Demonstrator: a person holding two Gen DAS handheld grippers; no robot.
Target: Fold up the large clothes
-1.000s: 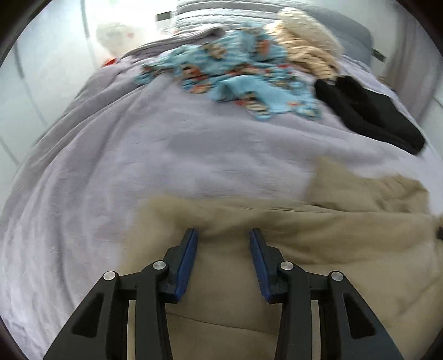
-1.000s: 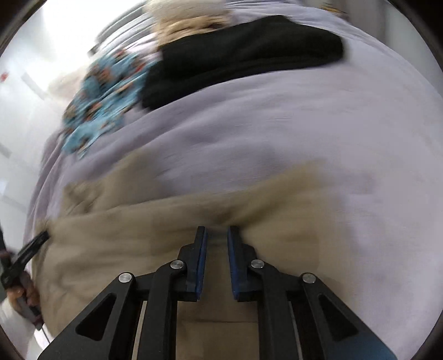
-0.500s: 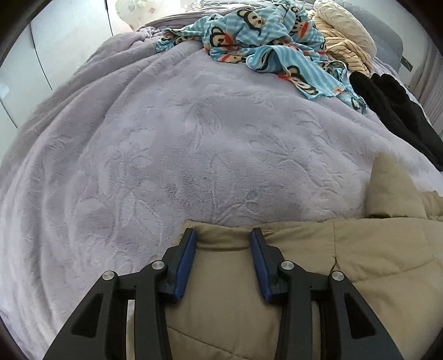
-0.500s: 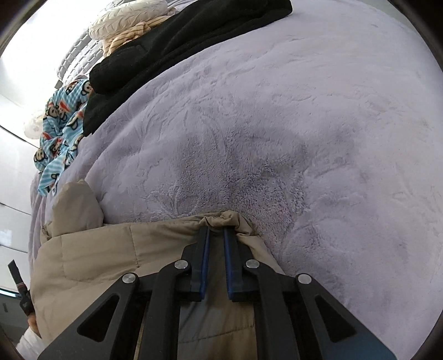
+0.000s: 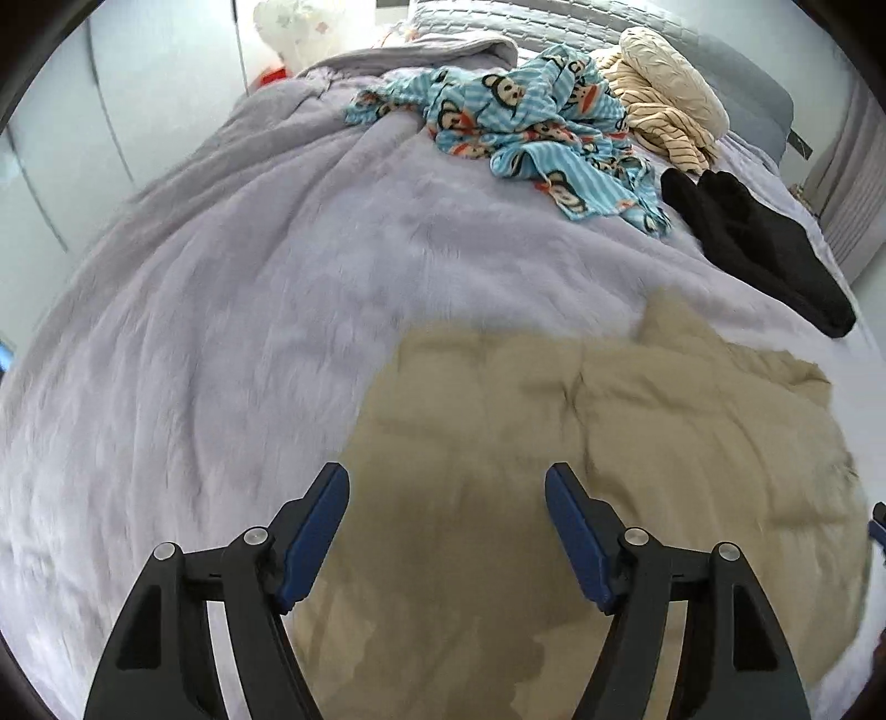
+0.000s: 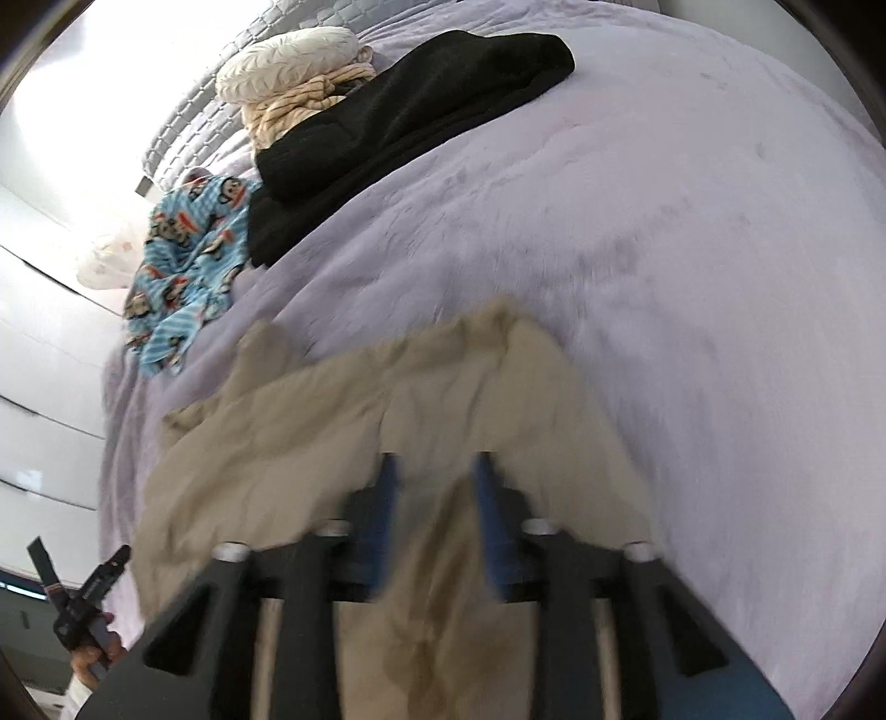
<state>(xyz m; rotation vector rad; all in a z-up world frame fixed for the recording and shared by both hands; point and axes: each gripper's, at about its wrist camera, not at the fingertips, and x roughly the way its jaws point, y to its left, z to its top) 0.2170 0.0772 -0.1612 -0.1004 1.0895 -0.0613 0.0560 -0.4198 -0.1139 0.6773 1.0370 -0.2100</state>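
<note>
Low in both frames, left gripper (image 5: 446, 531) and right gripper (image 6: 433, 518) opening, fingers spread, nothing pinched. Just beyond, tan quilted coat (image 5: 581, 443) flat on lavender bed (image 5: 249, 304). Farther, upper right: black garment (image 5: 758, 243), monkey-print blue fabric (image 5: 531, 127), cream clothes (image 5: 664, 99).

Bed (image 5: 232, 343) fills most of both views, covered w/ plush lilac blanket (image 6: 692, 288), faint embossed pattern. Grey quilted headboard (image 5: 554, 19) at far end. White panelled wardrobe doors (image 5: 66, 144) along one side, vertical seams visible. Grey ribbed curtain or panel (image 5: 853, 183) at opposite far corner. Strong daylight, far wall (image 6: 66, 83) blown out white. Floor not visible.
</note>
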